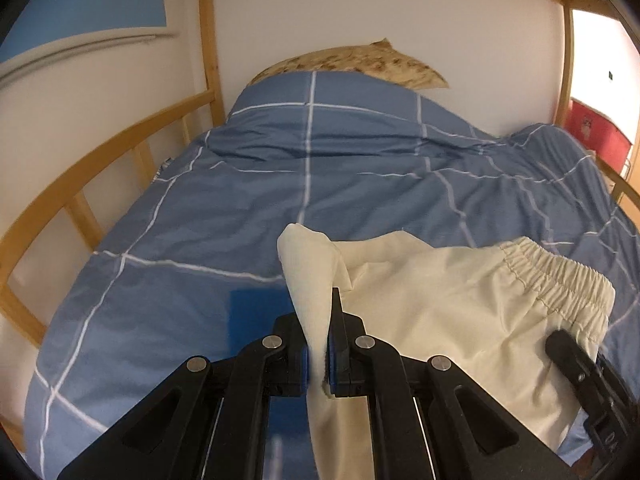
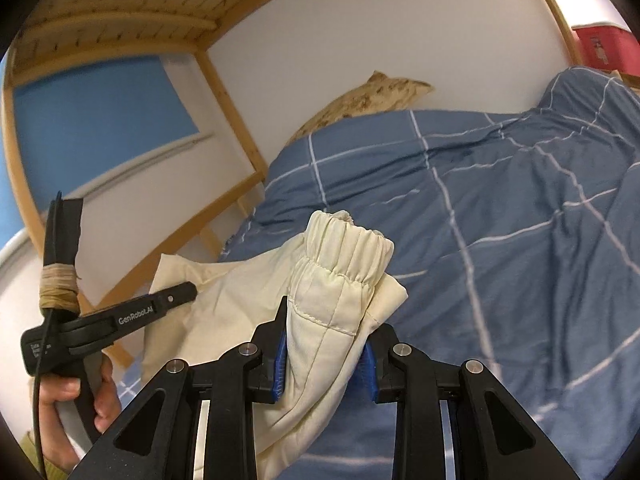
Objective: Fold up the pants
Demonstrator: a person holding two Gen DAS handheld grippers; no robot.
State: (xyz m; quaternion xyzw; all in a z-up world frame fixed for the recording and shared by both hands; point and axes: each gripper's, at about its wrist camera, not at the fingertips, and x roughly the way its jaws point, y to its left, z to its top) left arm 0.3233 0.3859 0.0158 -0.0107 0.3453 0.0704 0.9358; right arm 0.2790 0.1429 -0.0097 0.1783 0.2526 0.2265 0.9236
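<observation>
Cream pants (image 1: pixel 448 312) with an elastic waistband (image 1: pixel 560 276) are held up above a blue checked duvet (image 1: pixel 280 184). My left gripper (image 1: pixel 318 356) is shut on a bunched edge of the pants, and cloth hangs down below its fingers. My right gripper (image 2: pixel 324 364) is shut on the pants (image 2: pixel 328 320) just below the gathered waistband (image 2: pixel 348 240). The left gripper also shows in the right wrist view (image 2: pixel 120 316), gripped by a hand. The right gripper's finger shows at the lower right of the left wrist view (image 1: pixel 580 368).
The duvet covers a bed inside a wooden bunk frame (image 1: pixel 100 168) with a side rail at left. A patterned pillow (image 1: pixel 360 60) lies at the head against the white wall. A red box (image 1: pixel 596 132) stands beyond the bed at right. Slats (image 2: pixel 120 4) of the upper bunk are overhead.
</observation>
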